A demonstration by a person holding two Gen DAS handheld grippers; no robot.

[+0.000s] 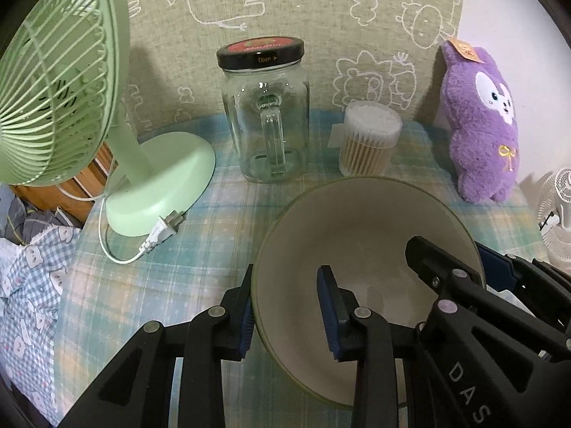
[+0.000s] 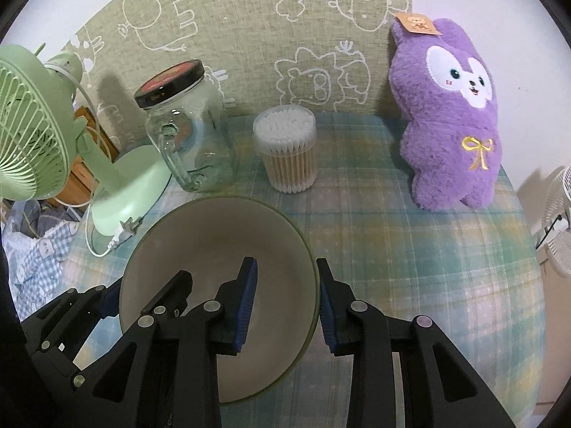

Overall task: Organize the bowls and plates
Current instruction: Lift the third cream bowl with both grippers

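Your left tongs (image 1: 289,312) and right tongs (image 2: 287,306) each straddle opposite rims of the green-edged bowl (image 2: 217,249), jaws parted wide around its wall, above the plaid-covered bench (image 2: 392,249); a glass jar (image 1: 266,121) stands beyond.

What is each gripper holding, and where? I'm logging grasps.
Both straddle the rim of the green-rimmed beige bowl: left gripper at its left side, right gripper at its right. Contact is unclear.
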